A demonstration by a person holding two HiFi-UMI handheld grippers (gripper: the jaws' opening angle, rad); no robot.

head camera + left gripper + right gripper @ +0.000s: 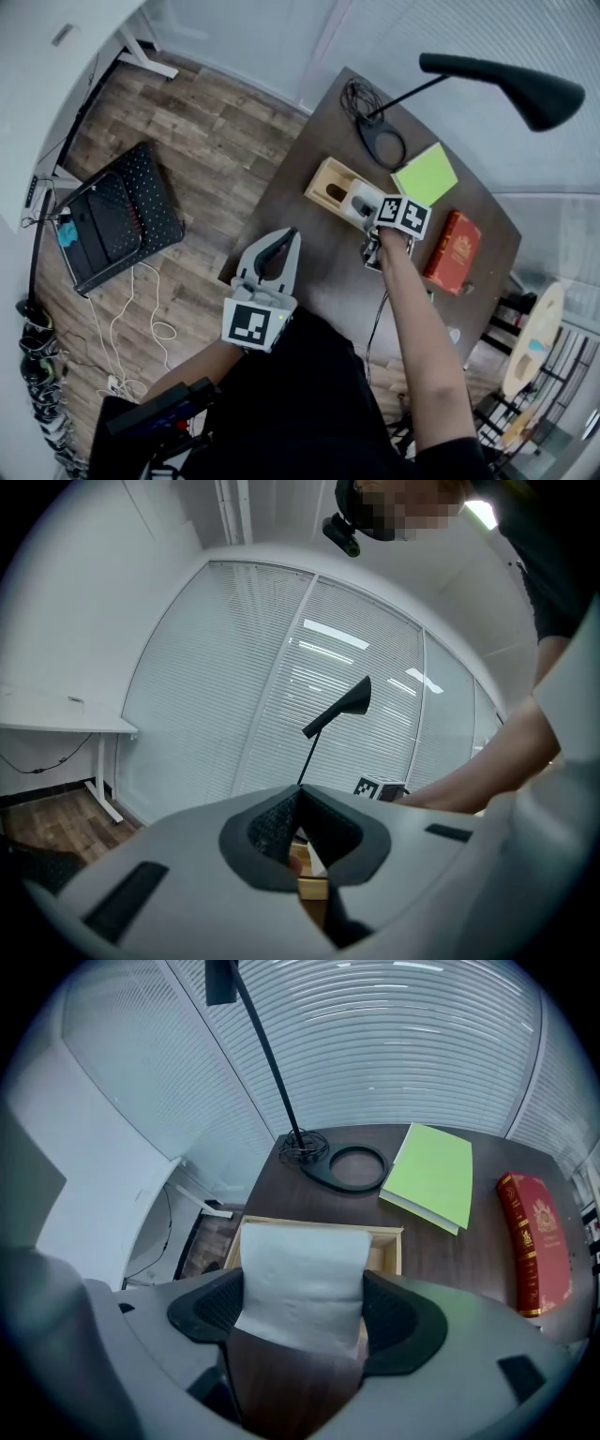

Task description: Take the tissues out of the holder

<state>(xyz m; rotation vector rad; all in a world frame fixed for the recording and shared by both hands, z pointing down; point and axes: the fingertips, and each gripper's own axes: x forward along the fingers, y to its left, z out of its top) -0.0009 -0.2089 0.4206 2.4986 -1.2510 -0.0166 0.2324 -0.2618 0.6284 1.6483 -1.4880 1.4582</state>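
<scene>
Right gripper point(302, 1321): lower centre of the right gripper view, jaws spread wide and clamped on the tissues point(300, 1265), one pad against each side edge. The broad grip probably serves to carry the white folded stack as one piece without creasing it.

Tissues: held over the holder point(392, 1246). Their far edge overlaps its near rim, so whether they are fully clear of it cannot be told.

Holder: pale wooden open box at mid-frame on the dark worktop point(450, 1269), its open top facing up, which suits a pull from above.

Left gripper point(298, 803): lower left of centre in the head view, jaws together with nothing between them. It is kept near the worktop edge and well apart from the holder, apparently idle.

Lamp point(281, 1082): black stem rising to the upper left, with a ring base and a coiled cord behind the holder.

Green notebook point(433, 1176): lies flat, right of the lamp base.

Red book point(536, 1241): lies flat at the right edge.

Writing: the red book's cover bears a gold emblem and gilt lines too small to read. The gripper cubes point(403, 214) carry black-and-white square markers only. No brand or label shows on the holder or the tissues.
</scene>
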